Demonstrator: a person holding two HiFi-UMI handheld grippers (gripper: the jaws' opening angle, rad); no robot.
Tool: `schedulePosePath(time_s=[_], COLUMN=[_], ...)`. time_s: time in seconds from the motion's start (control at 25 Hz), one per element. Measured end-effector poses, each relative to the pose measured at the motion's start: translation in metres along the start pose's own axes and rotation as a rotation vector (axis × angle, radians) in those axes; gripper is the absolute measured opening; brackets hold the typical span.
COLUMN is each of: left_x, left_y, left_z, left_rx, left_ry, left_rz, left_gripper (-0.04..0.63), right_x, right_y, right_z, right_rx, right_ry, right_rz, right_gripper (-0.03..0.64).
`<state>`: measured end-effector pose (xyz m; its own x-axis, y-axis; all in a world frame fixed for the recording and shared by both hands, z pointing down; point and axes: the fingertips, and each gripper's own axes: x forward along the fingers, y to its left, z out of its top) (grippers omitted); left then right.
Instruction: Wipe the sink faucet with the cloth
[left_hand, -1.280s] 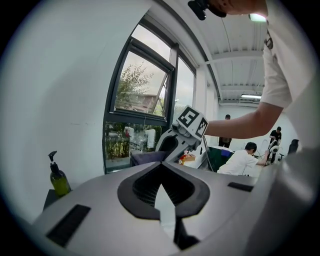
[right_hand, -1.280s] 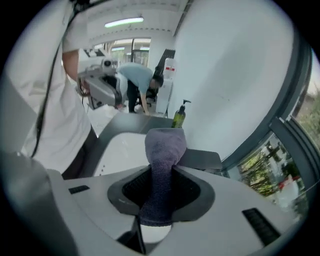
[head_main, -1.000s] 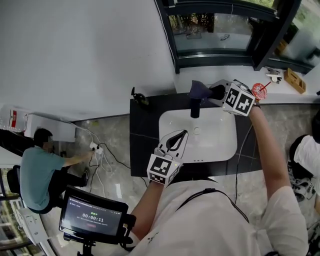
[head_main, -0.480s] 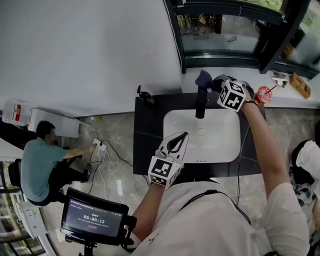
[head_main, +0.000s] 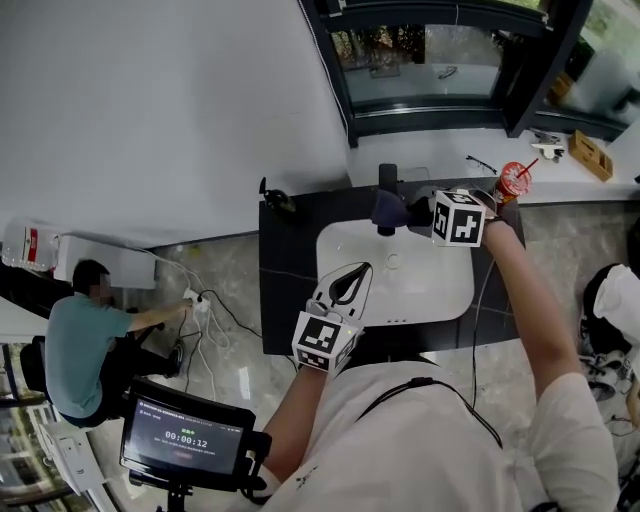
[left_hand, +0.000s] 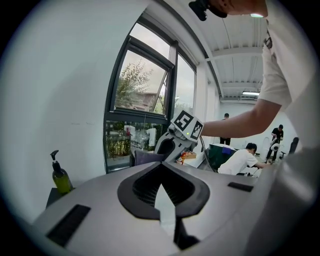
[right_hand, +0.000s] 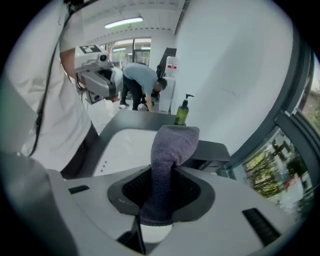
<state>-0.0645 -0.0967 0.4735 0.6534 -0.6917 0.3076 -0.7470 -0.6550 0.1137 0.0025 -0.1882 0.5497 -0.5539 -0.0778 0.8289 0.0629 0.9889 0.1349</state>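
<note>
The right gripper (head_main: 412, 212) clamps the grey cloth (head_main: 388, 208) at the black faucet (head_main: 387, 178) on the sink's (head_main: 440, 300) far side, while the left gripper (head_main: 364, 269), jaws together and empty, hangs over its near edge.

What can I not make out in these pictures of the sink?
- Faucet: in the head view the cloth and the right gripper cover much of it.
- Soap bottle label: too small to read in the right gripper view.
- Red cup: too small in the head view to tell its contents.
</note>
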Motion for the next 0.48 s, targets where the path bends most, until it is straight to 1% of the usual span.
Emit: schedulePosePath(time_s=[0.08,0.16,0.24,0.32,0.48], left_x=[0.001,0.003,0.004,0.004,0.006], left_y=[-0.006,-0.009,-0.008,-0.007,-0.002], left_z=[0.0,0.0,0.0,-0.001,-0.002], left_rx=[0.004,0.008,0.01,0.009,0.003], left_ry=[0.006,0.011,0.014,0.017,0.022], left_rz=[-0.011,-0.017,-0.019,-0.018,-0.011], left_gripper=[-0.005,-0.005,-0.005,-0.005,-0.005], right_x=[-0.005,-0.008,-0.007,-0.003,0.007], right_y=[0.019,0.028,0.029,0.024,0.001], right_z=[-0.001,-0.014,-0.035,-0.055,-0.082], right_rx=[0.076,0.139,0.184,0.218,0.275], right_ry=[-0.08,-0.111,-0.088,-0.046,0.019], right_rz=[0.06,0.089,0.094,0.079,0.004], right_gripper=[0.113,0.113,0.112,0.113,0.112])
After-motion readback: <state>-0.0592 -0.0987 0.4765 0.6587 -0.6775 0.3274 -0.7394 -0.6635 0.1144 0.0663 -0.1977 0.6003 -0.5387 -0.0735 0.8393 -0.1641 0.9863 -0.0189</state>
